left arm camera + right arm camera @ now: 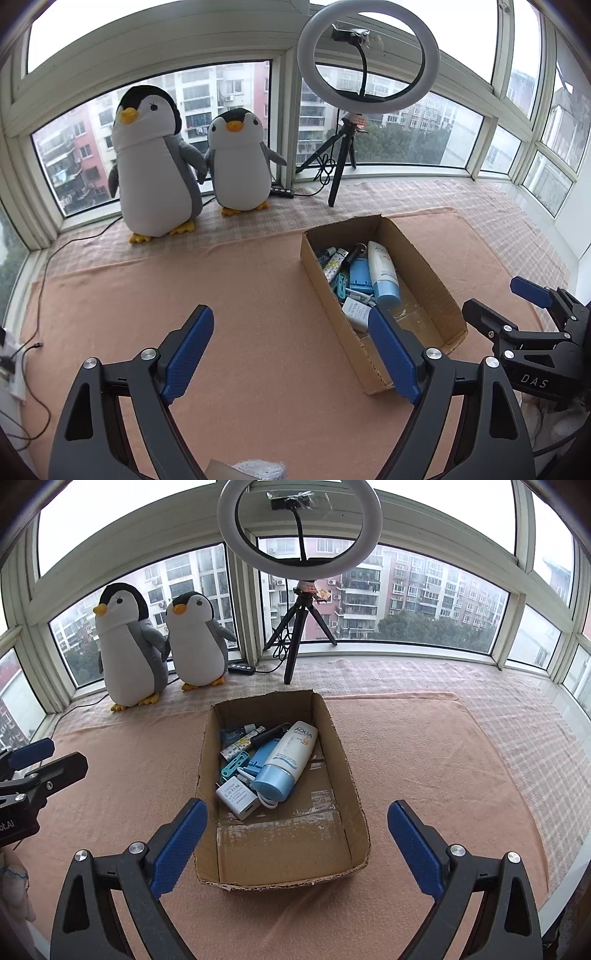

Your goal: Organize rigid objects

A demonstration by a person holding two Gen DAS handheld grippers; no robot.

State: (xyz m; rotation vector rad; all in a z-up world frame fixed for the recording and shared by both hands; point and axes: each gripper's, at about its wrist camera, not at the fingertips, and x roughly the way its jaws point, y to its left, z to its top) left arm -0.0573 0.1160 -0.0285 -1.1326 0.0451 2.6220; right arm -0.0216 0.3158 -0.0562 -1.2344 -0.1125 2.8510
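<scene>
Window bay: curved glazing behind everything, apartment blocks outside.
Peach blanket [424, 760]: spread flat over a checked cloth, carrying box and toys' near edge.
Ring light [299, 531]: on a black tripod at the sill, camera clamped inside the ring.
Large penguin plush [155, 162]: upright on the checked cloth, far left, touching wings with its neighbour.
Small penguin plush [240, 162]: upright just beside the large one, on its right.
Cardboard box [354, 782]: open-topped, lengthwise on the blanket; contents heaped in far half, near half bare taped floor.
Left tongs [291, 347]: released, blue pads wide apart, nothing between; hovering over bare blanket, box just beside the right pad, which overlaps the near left wall in view.
Right tongs [295, 845]: released, pads spread wide, nothing gripped; near end of box framed between the pads, lower than the heap.
Sunscreen tube [286, 764]: white body marked AQUA, pale blue cap toward the tongs, lying slantwise atop the heap, well ahead of both pads.
Blue plastic holder [264, 757]: partly under the tube.
White charger plug [236, 794]: nearest item to right tongs, at heap's near left edge, white cable coiled beside it.
Small patterned tube [236, 747]: against far left wall, among dark items too small to tell.
</scene>
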